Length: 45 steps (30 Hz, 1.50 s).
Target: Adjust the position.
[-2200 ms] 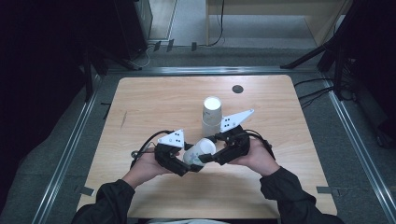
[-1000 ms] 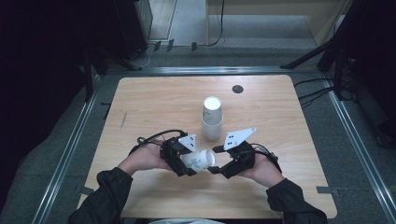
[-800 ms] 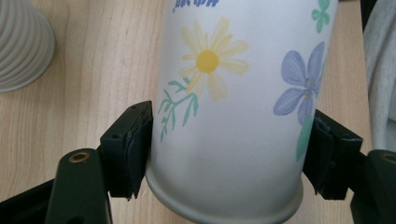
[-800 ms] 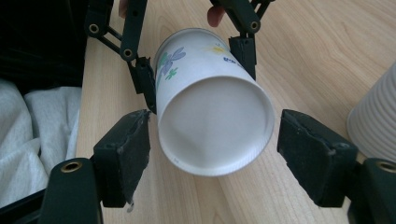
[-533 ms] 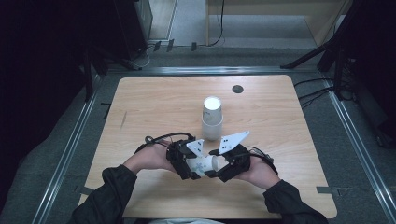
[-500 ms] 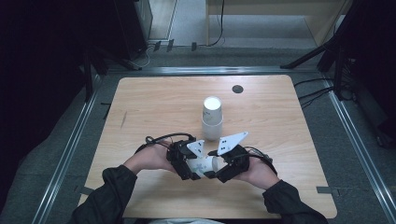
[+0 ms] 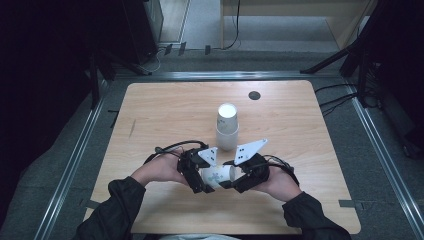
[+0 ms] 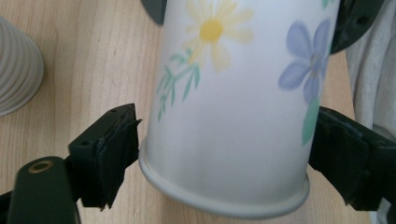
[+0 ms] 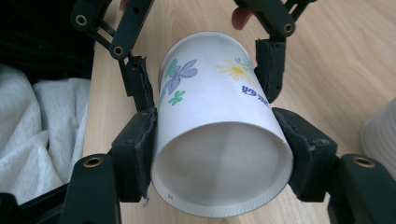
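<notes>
A white paper cup (image 7: 216, 176) printed with flowers lies on its side just above the wooden table (image 7: 165, 110), between both hands near the front edge. My right gripper (image 9: 219, 135) has just been closing, and its pads now press both sides of the cup (image 9: 219, 116) near its open mouth. My left gripper (image 8: 224, 140) has just been opening. Its pads (image 8: 116, 140) stand around the base end of the cup (image 8: 233, 116), with a slim gap showing on the left side. The high view shows the left gripper (image 7: 199, 176) and right gripper (image 7: 236, 177) facing each other.
A stack of upturned white cups (image 7: 227, 127) stands mid-table just beyond the hands; it shows as a ribbed stack (image 8: 18, 70) in the left gripper view. A small black disc (image 7: 254, 95) lies near the far edge. White cloth (image 9: 42, 121) hangs off the table's near side.
The right gripper came in from the right and took the cup's mouth end. The left gripper's jaws spread apart from the cup. Both hands stayed in place.
</notes>
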Available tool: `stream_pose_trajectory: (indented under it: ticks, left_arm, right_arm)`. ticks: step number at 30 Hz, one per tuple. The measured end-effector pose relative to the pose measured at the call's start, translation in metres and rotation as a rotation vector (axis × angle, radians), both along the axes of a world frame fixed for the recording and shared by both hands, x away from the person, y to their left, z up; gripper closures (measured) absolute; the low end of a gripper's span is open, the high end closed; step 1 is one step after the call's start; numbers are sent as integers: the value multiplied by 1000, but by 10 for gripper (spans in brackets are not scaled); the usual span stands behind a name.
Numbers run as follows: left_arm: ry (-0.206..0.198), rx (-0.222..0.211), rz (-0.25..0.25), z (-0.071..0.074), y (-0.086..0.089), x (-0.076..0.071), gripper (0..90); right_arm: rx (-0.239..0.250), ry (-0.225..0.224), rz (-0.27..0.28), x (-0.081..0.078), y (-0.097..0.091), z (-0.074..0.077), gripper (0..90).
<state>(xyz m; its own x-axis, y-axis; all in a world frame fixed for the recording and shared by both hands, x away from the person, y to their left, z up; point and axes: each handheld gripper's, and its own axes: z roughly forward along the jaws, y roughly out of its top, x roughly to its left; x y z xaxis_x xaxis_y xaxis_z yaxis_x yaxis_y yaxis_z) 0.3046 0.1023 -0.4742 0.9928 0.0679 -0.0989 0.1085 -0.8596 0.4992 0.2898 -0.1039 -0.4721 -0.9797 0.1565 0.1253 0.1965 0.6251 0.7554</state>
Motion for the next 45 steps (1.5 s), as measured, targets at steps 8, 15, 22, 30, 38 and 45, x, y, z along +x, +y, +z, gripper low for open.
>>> stream_pose_trajectory:
  ticks: [8, 15, 22, 30, 38, 45]
  left_arm:
    - [-26, -91, 57, 9, 9, 4, 98]
    - [-13, -184, 110, 16, 22, 0, 97]
    - [-7, -240, 149, 18, 31, -3, 97]
    - [18, -373, 212, 20, 43, -8, 98]
    - [70, -464, 208, 18, 51, -14, 131]
    - [74, -503, 199, 19, 57, -16, 214]
  right_arm:
    - [54, -1, -19, 3, -13, 9, 349]
    - [110, 15, -8, 8, -19, 17, 349]
    - [139, 20, 27, 13, -16, 21, 349]
    - [188, 54, 64, 18, -12, 26, 349]
    - [217, 83, 109, 22, -4, 29, 348]
    - [222, 93, 129, 22, 3, 28, 348]
